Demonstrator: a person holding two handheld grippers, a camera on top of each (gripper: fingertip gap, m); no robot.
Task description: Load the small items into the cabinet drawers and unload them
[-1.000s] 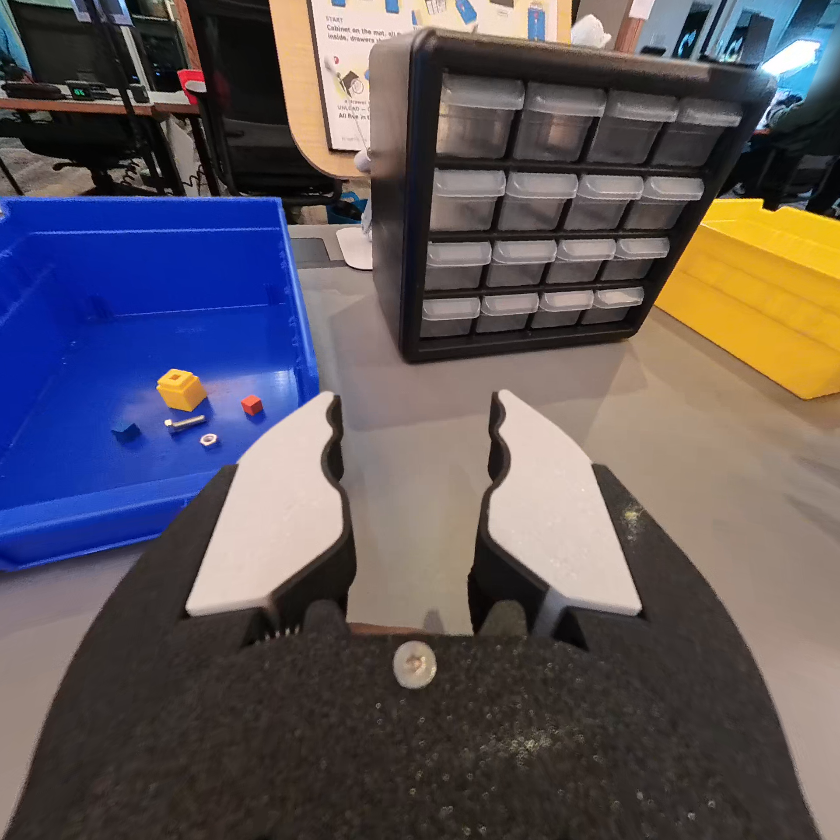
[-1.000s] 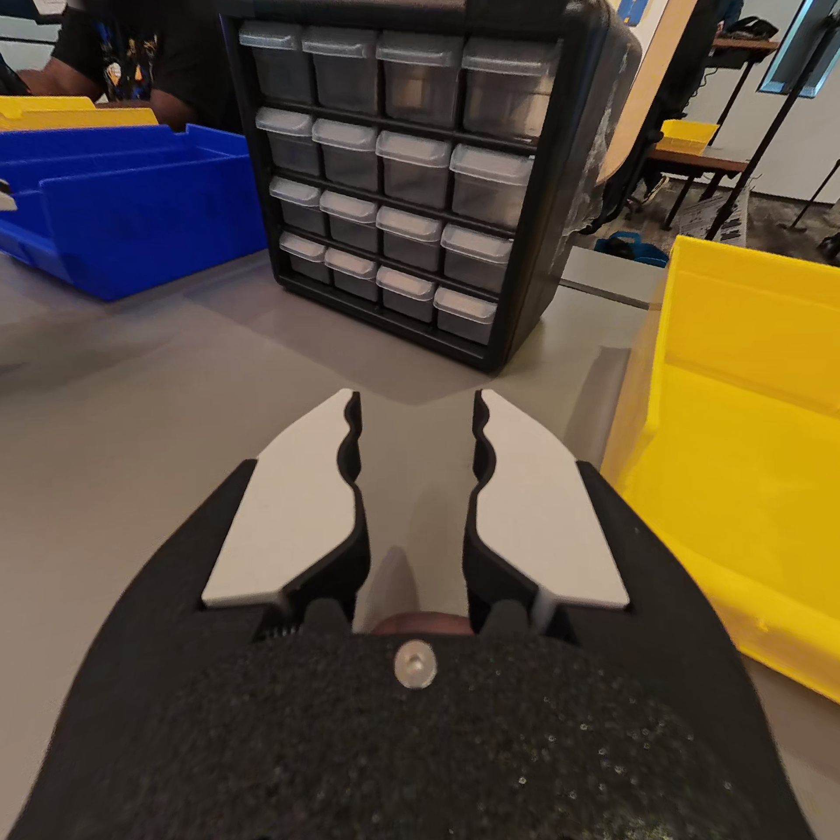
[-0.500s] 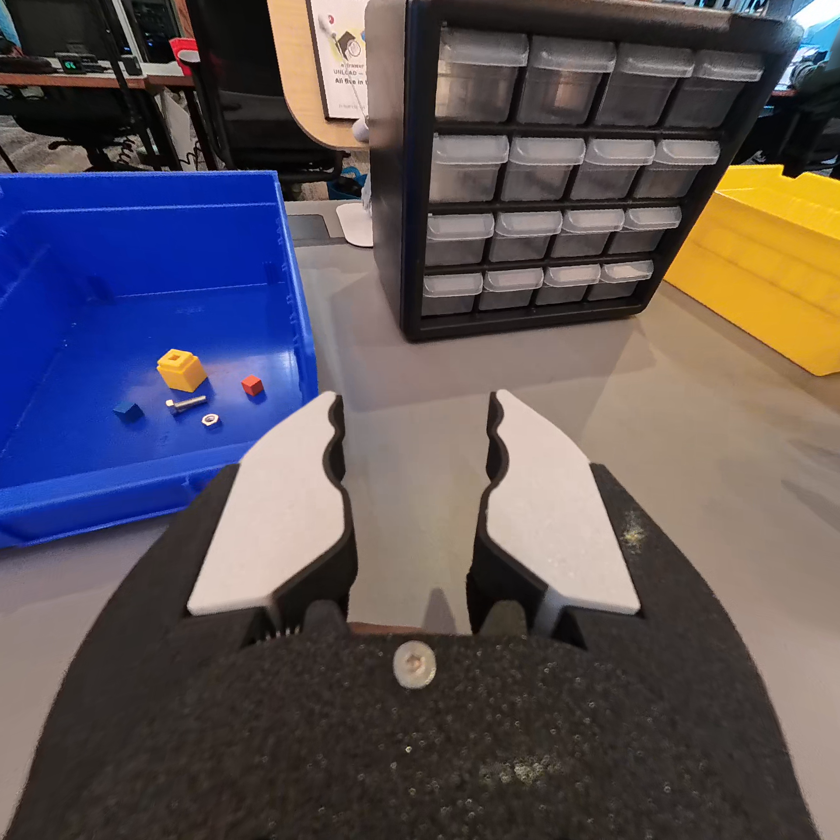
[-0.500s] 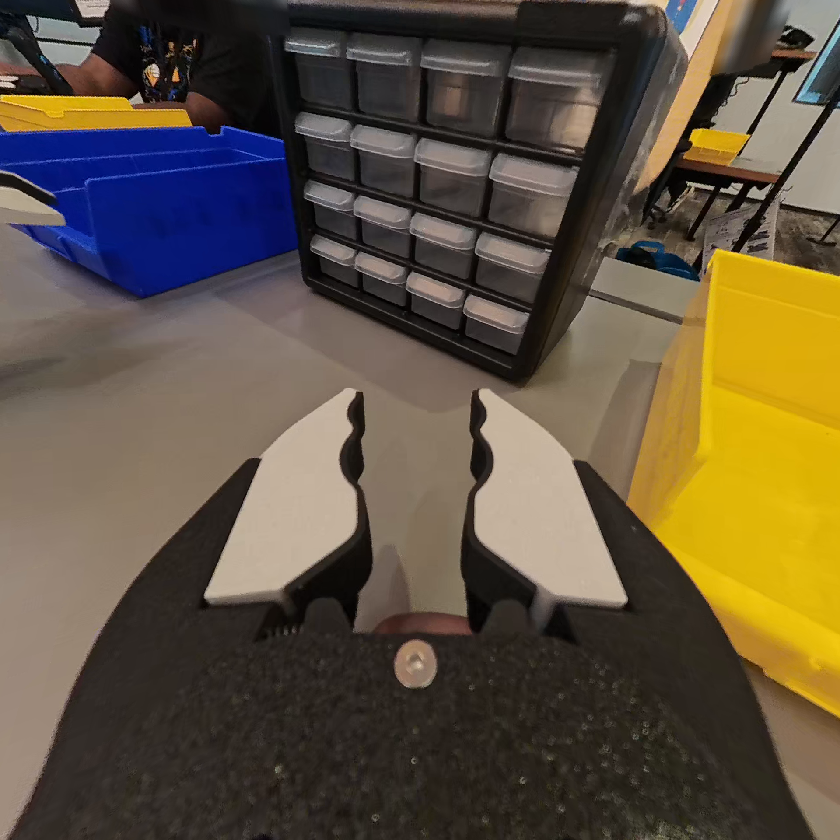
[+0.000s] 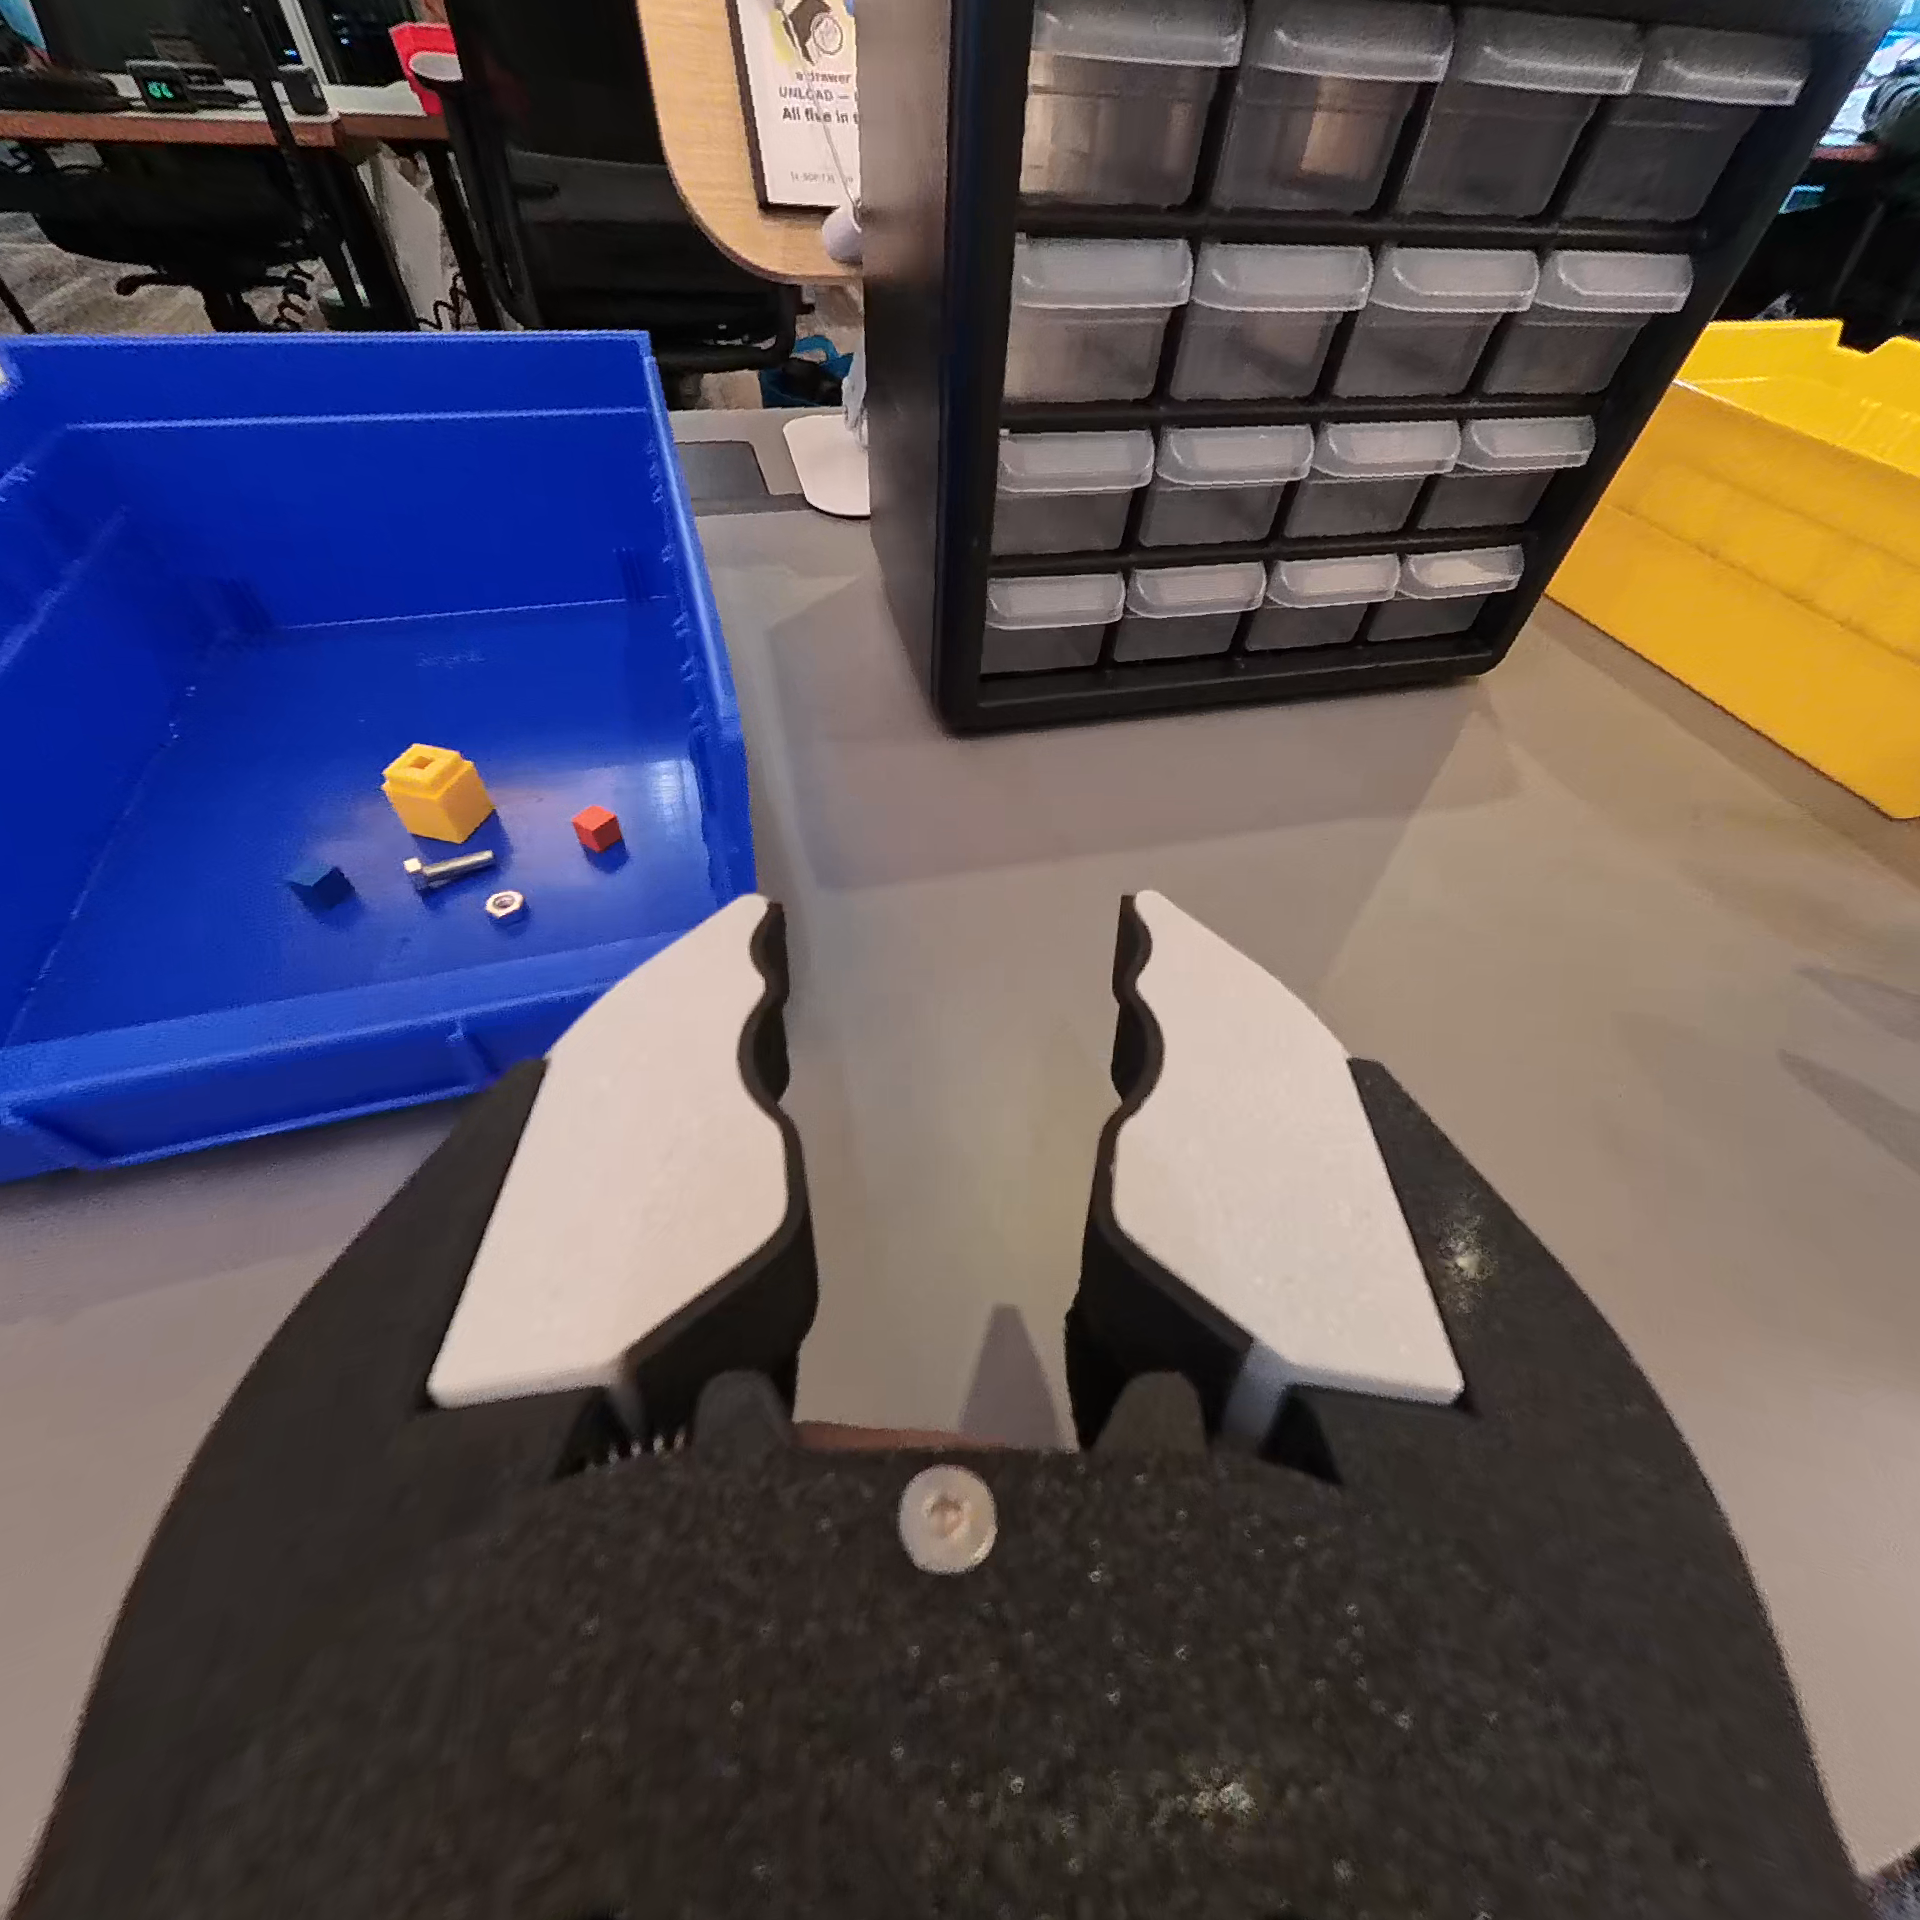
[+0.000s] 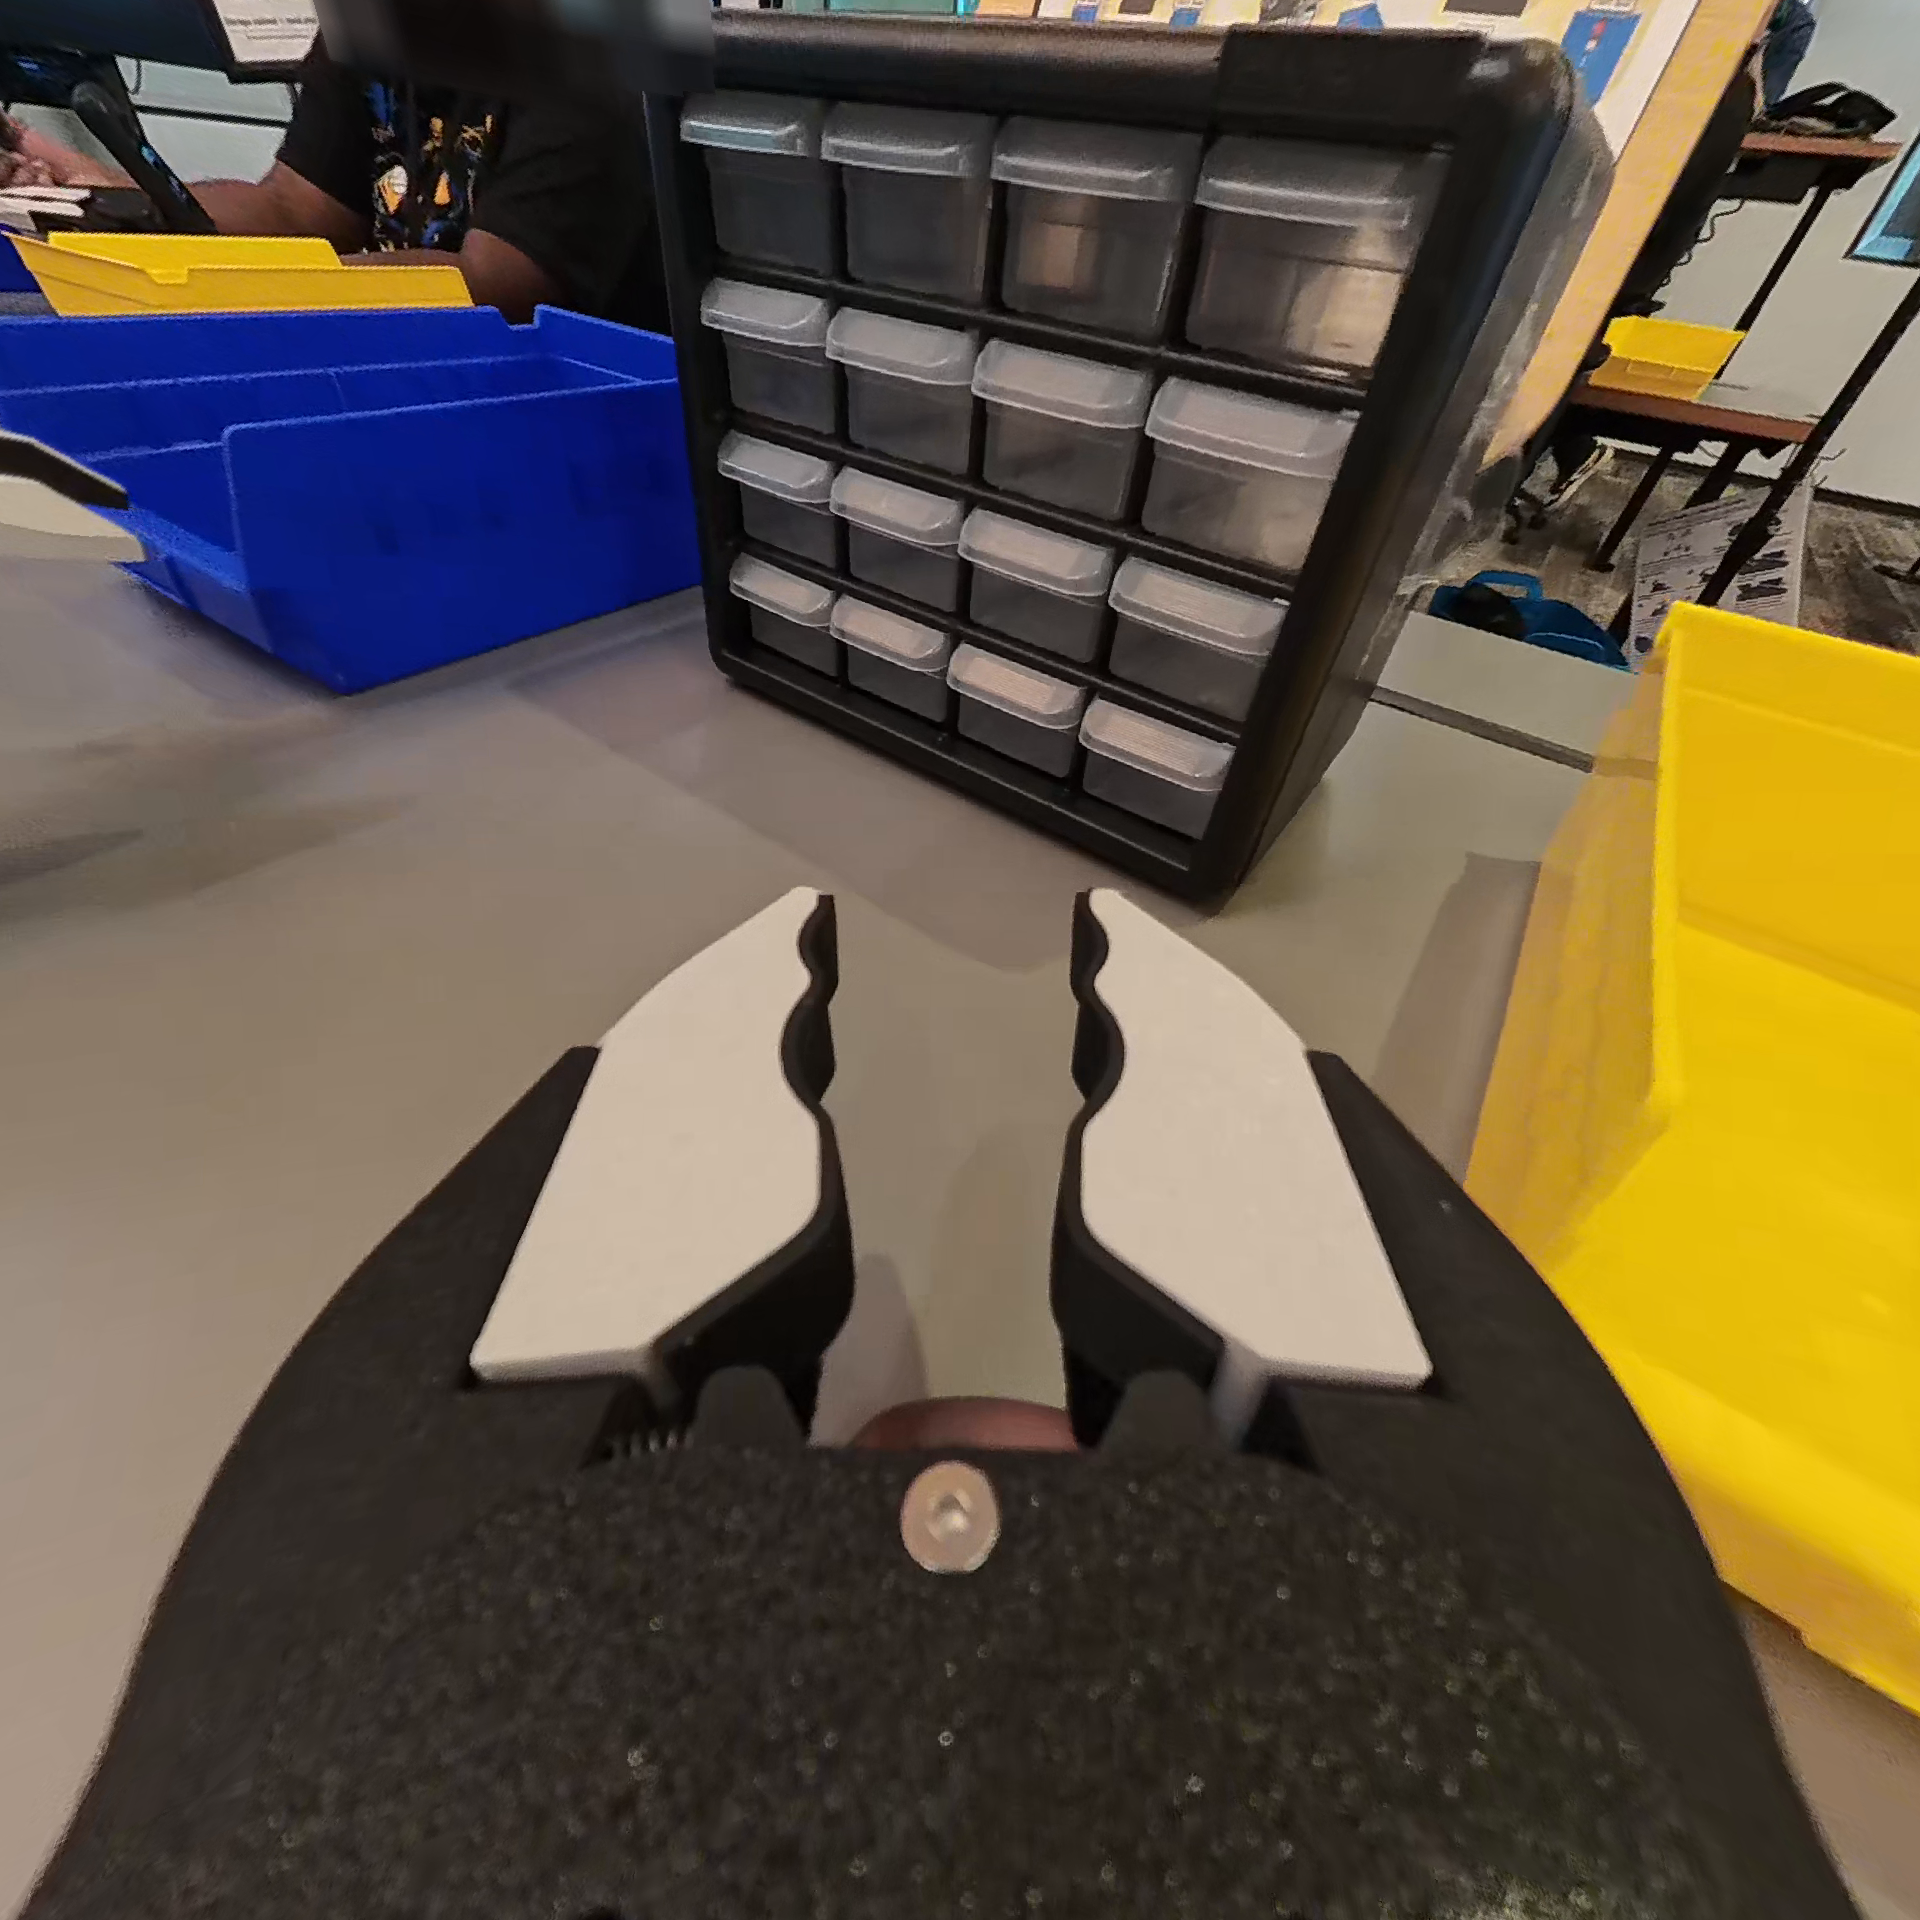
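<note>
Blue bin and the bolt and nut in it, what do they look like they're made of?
Blue bin: likely moulded plastic, glossy, with ribbed walls and floor glare. Bolt and nut: probably steel, silvery and shiny.

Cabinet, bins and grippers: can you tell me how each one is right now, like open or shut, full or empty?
Cabinet: upright on the table, all sixteen drawers shut.
Blue bin: holds a yellow block, red cube, blue cube, bolt and nut, lying apart.
Yellow bin: nothing in the part that shows.
Left gripper: open, holding nothing.
Right gripper: open, holding nothing.
</note>
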